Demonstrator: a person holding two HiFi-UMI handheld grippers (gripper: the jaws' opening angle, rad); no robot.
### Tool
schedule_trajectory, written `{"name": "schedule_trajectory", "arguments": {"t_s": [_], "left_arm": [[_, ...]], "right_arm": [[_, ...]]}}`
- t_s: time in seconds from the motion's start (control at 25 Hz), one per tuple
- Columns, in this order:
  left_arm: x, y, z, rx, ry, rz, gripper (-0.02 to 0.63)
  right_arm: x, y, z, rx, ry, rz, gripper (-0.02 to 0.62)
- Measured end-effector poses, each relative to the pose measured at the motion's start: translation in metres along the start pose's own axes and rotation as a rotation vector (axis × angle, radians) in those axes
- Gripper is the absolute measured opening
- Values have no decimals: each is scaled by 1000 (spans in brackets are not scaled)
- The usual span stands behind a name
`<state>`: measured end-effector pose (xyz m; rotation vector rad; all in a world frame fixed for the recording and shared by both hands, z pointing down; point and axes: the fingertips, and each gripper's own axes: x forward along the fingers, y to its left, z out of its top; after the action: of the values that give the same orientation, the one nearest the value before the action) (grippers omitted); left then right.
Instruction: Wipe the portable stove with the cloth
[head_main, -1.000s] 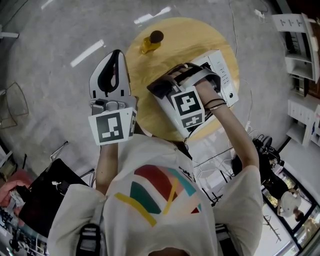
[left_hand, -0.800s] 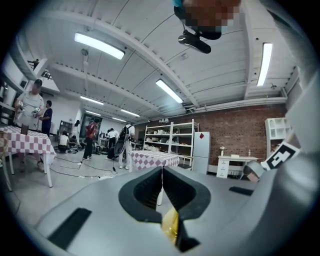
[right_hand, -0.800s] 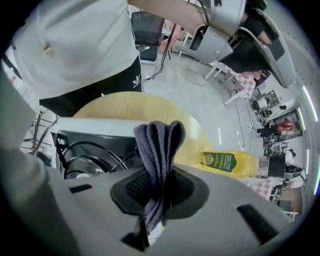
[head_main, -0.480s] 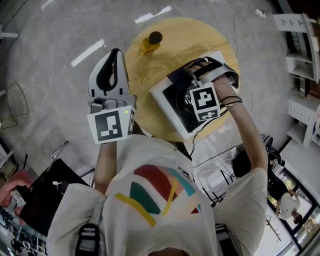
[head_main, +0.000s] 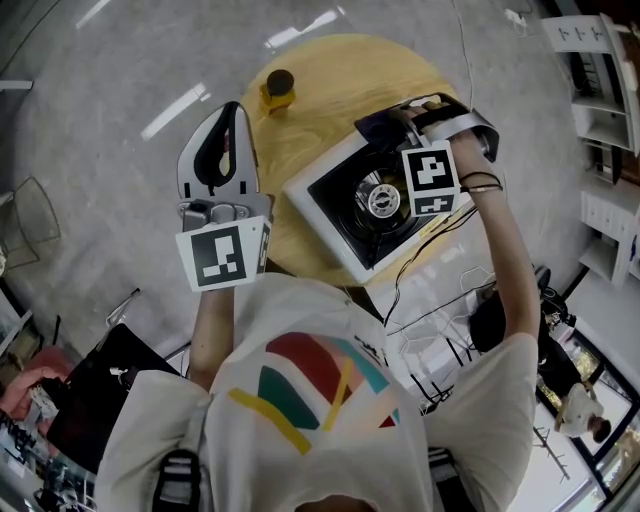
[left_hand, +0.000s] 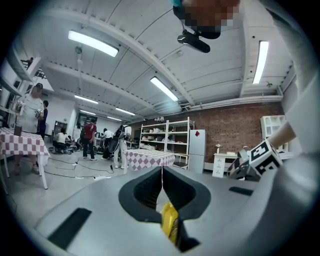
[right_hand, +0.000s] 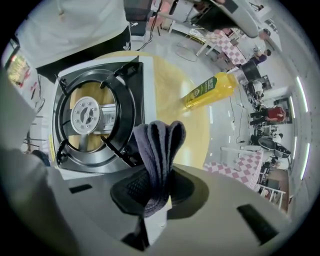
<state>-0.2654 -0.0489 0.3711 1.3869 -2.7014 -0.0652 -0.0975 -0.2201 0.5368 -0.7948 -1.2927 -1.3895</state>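
**Cloth clamped in the right tongs at the stove's far edge**

Head view: The portable stove (head_main: 322, 214) is seen on the round wooden table (head_main: 335, 75), tilted against the table's edge. The right tongs (head_main: 402, 117) are held over the stove's far corner, with the dark cloth (head_main: 383, 126) bunched at their tips. The left tongs (head_main: 233, 108) are held beside the table, well apart from the stove. A yellow bottle (head_main: 277, 90) stands near the table's far rim.

Left gripper view: The jaws are seen pressed together, with nothing of the task between them. Only the ceiling and the room are faced.

Right gripper view: The folded cloth (right_hand: 159, 145) is gripped between the jaws and juts out past them. Its end is seen just beside the black pan support, by the stove's edge; whether it touches cannot be told. The bottle lies beyond on the table.
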Motion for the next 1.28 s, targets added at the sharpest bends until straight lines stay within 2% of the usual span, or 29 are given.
{"name": "schedule_trajectory", "arguments": {"t_s": [0.12, 0.28, 0.52, 0.6, 0.8, 0.92, 1.08, 1.28], "left_arm": [[2, -7, 0, 6, 1, -2, 6], [2, -15, -4, 20, 20, -10, 6], [6, -23, -6, 32, 23, -20, 6], [6, -27, -2, 29, 9, -21, 6], [7, -34, 1, 51, 5, -25, 6], [7, -38, 6, 71, 5, -19, 6], [4, -49, 14, 101, 14, -24, 6], [3, -60, 17, 89, 7, -26, 6]], "right_arm": [[0, -5, -10, 21, 3, -20, 32], [7, 4, -32, -32, 70, -19, 32], [10, 10, -35, -28, 52, -53, 32], [5, 4, -36, -25, 42, -94, 32], [-8, -30, -56, 45, 8, -274, 33], [-4, -41, -67, 24, 7, -334, 32], [12, -31, -67, -11, -18, -312, 32], [29, -10, -67, 3, -34, -289, 32]]}}
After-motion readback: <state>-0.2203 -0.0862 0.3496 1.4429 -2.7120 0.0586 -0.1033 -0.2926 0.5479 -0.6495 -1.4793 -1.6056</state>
